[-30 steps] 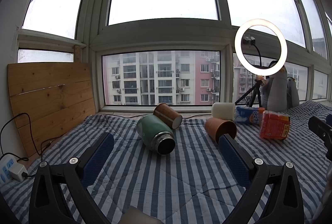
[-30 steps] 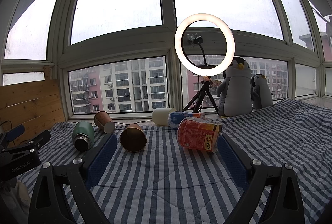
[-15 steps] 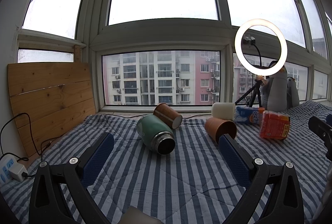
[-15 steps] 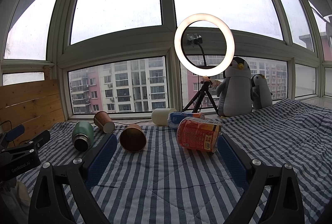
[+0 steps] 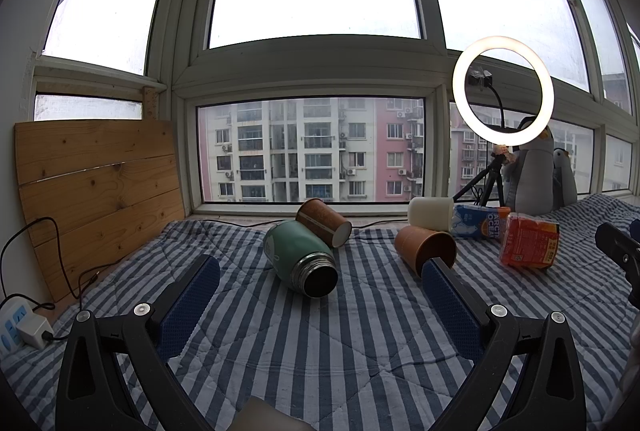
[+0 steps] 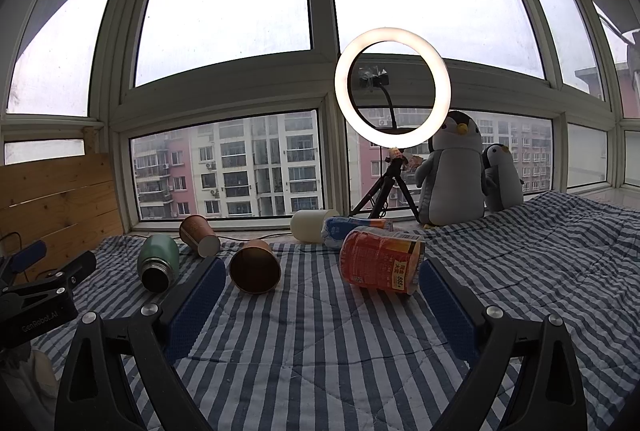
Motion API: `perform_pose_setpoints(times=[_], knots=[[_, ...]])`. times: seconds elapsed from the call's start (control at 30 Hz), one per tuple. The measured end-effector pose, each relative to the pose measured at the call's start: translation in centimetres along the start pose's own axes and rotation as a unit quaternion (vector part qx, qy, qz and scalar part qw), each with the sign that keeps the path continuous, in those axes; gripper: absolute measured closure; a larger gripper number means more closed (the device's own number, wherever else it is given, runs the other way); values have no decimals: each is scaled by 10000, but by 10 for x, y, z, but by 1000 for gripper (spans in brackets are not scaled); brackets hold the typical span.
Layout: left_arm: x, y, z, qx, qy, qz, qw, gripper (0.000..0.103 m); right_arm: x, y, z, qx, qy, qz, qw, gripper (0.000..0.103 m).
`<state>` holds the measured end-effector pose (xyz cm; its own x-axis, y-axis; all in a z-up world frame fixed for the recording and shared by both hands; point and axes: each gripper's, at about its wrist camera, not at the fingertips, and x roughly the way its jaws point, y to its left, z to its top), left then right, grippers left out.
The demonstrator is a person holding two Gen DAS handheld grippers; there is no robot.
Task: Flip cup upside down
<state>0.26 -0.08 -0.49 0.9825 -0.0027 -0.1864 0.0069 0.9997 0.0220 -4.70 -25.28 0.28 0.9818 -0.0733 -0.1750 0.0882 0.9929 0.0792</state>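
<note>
Several cups lie on their sides on the striped blanket. A green flask (image 5: pixel 301 259) (image 6: pixel 158 263) points its open mouth at me. A brown paper cup (image 5: pixel 324 222) (image 6: pixel 199 234) lies behind it. A copper cup (image 5: pixel 425 249) (image 6: pixel 255 266) lies to the right. A white cup (image 5: pixel 430 213) (image 6: pixel 313 225) lies near the window. My left gripper (image 5: pixel 320 303) is open and empty, short of the flask. My right gripper (image 6: pixel 318 305) is open and empty, short of the copper cup and an orange can (image 6: pixel 382 265).
A blue-and-white packet (image 5: pixel 478 221) and the orange can (image 5: pixel 528 245) lie at the right. A ring light on a tripod (image 6: pixel 392 91) and two plush penguins (image 6: pixel 454 171) stand by the window. A wooden board (image 5: pixel 96 191) and a power strip (image 5: pixel 20 323) are at the left.
</note>
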Motion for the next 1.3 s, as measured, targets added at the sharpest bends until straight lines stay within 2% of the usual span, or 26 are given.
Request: perform_pose_setpoints(times=[0.53, 0.63, 0.83, 1.03, 1.17, 1.3], knots=[[0, 1, 1, -31, 22, -2, 10000, 1, -1, 1, -1, -35, -2, 8, 10000, 7], [1, 3, 1, -105, 70, -3, 9999, 1, 4, 4, -2, -104, 86, 48, 9999, 1], [8, 22, 7, -441, 232, 89, 9987, 1, 22, 12, 3, -237, 477, 189, 9984, 1], [6, 53, 22, -768, 86, 361, 9964, 1, 55, 24, 7, -270, 994, 456, 9936, 1], [14, 80, 35, -884, 211, 536, 9944, 1, 87, 36, 16, -57, 1463, 746, 9864, 1], [21, 110, 42, -1255, 368, 598, 9896, 1, 122, 52, 26, 13, 1902, 996, 9767, 1]])
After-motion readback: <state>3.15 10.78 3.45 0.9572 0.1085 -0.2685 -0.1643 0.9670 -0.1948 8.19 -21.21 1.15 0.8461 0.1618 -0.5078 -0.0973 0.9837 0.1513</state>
